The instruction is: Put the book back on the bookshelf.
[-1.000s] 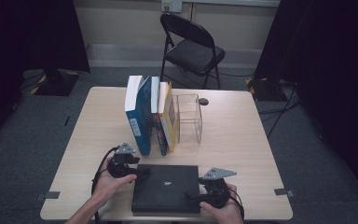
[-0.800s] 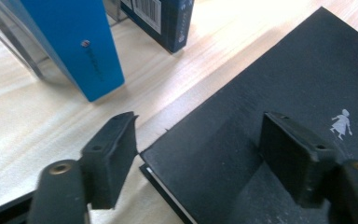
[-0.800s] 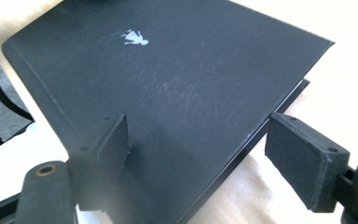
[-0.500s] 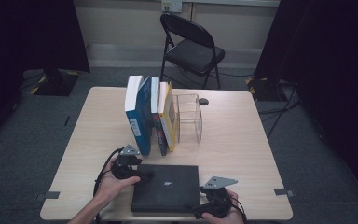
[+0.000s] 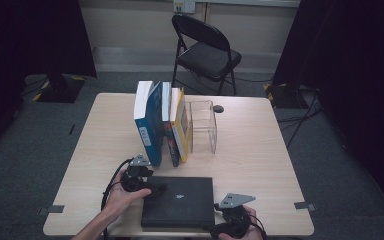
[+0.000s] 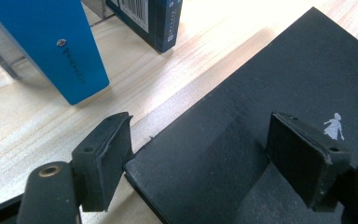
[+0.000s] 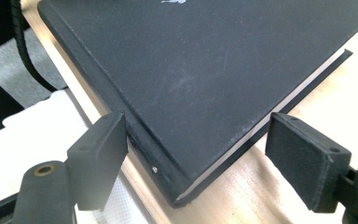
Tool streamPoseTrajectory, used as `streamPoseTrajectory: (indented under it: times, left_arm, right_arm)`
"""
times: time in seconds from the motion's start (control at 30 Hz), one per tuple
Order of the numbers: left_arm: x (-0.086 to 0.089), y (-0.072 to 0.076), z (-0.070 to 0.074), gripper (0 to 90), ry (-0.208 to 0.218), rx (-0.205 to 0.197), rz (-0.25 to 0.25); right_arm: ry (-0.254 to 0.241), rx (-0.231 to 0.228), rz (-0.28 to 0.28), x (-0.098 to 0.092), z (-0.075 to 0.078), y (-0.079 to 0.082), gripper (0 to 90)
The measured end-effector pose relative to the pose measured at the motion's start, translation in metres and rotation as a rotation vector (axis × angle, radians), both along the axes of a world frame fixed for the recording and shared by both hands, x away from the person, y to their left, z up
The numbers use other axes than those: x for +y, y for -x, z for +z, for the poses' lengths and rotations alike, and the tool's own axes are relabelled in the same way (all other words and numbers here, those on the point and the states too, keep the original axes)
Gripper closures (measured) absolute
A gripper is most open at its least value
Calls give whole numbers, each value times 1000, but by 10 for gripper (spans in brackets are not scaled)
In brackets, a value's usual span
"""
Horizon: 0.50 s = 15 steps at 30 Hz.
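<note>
One black book (image 5: 178, 201) lies flat at the table's (image 5: 260, 150) near edge. My left gripper (image 6: 200, 154) straddles its far left corner, jaws just widened; my right gripper (image 7: 196, 154), jaws spread though just narrowing, frames its near right corner. Behind stand four upright books (image 5: 162, 125) beside one clear holder (image 5: 202, 125)

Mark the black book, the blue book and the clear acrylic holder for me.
black book (image 5: 180, 200): high view, middle of its cover.
blue book (image 5: 151, 127): high view, its upright blue cover.
clear acrylic holder (image 5: 202, 127): high view, its transparent side wall.
</note>
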<state>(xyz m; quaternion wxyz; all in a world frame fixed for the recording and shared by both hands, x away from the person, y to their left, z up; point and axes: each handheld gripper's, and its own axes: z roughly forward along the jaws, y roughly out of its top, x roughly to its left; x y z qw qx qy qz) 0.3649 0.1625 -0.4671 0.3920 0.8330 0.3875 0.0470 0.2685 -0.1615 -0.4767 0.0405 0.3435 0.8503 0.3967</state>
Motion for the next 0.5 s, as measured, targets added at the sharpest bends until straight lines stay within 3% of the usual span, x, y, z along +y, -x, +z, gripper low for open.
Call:
streamPoseTrajectory:
  times: [0.03,0.17,0.3,0.5]
  left_arm:
    - [0,1,0,224,-4,-10,6]
    - [4,6,0,224,3,9,0]
    - [7,16,2,225,-20,26,-26]
    - [5,19,4,209,-37,43,-62]
  right_arm:
    - [-8,9,7,0,0,-1,226]
    - [-21,28,11,-4,0,-4,267]
    - [-19,7,-35,-14,2,-6,339]
    - [-1,-6,-96,-20,4,-8,349]
